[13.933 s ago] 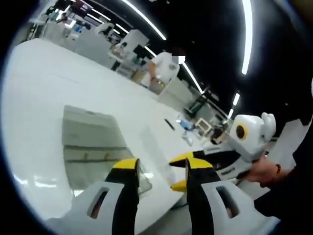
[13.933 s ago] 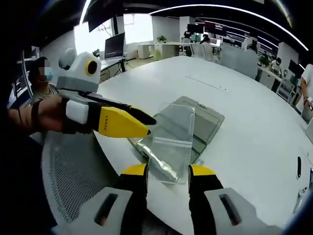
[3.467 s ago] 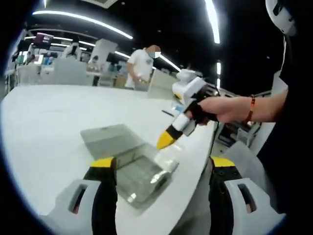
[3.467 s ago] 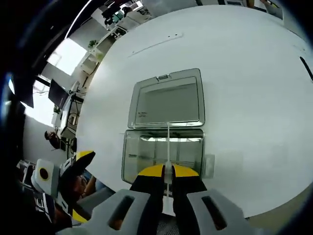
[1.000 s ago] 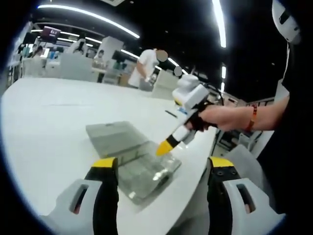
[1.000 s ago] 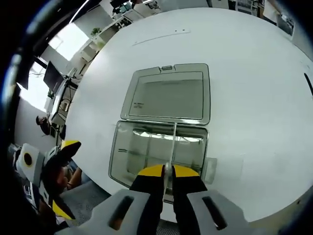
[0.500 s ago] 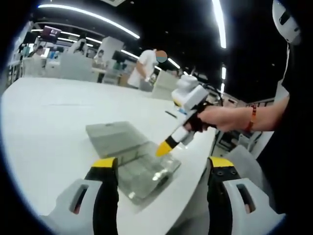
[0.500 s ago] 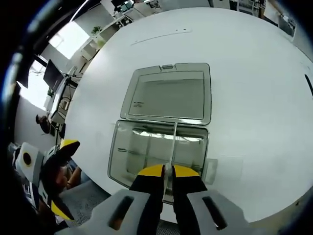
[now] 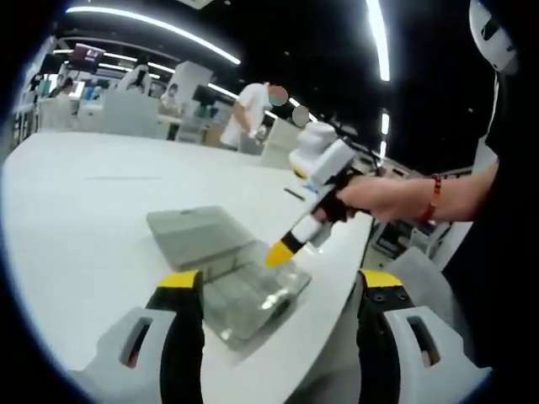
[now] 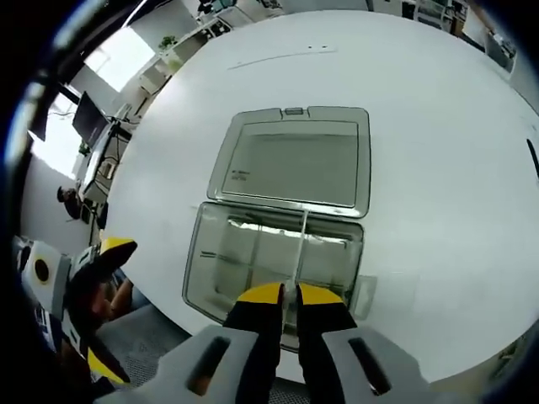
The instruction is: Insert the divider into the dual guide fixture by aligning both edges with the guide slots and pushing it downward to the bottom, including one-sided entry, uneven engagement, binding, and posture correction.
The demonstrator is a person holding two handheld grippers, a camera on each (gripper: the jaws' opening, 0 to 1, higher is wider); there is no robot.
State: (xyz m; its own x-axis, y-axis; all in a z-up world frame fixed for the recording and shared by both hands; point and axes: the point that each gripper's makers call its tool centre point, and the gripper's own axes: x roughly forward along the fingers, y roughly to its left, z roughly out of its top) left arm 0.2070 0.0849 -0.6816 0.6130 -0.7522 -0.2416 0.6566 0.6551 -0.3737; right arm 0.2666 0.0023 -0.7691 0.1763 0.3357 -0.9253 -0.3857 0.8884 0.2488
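Right gripper (image 10: pixel 288 294) has its jaws pinched together on the near edge of the divider (image 10: pixel 300 244), a thin clear sheet seen edge-on that stands across the box (image 10: pixel 244 252). How deep the sheet sits in its slots cannot be told, since the clear plastic blurs into the box walls. In the left gripper view the same right gripper (image 9: pixel 278 252) reaches in from the right, its yellow tip down at the box (image 9: pixel 253 290), held by a hand (image 9: pixel 370 195) wearing a bead bracelet; the divider itself is hard to make out there.

Left gripper (image 9: pixel 278 290) has its jaws spread wide apart and holds nothing, near the table edge. In the right gripper view it (image 10: pixel 105 252) sits at the far left, partly cut off.

One clear box lies on the white table (image 10: pixel 438 194), its hinged lid (image 10: pixel 295 164) folded open flat on the far side. The divider splits the box into two compartments; nothing else can be seen inside them.

Beyond the table, a person (image 9: pixel 253 114) in white stands among desks, small and blurred.
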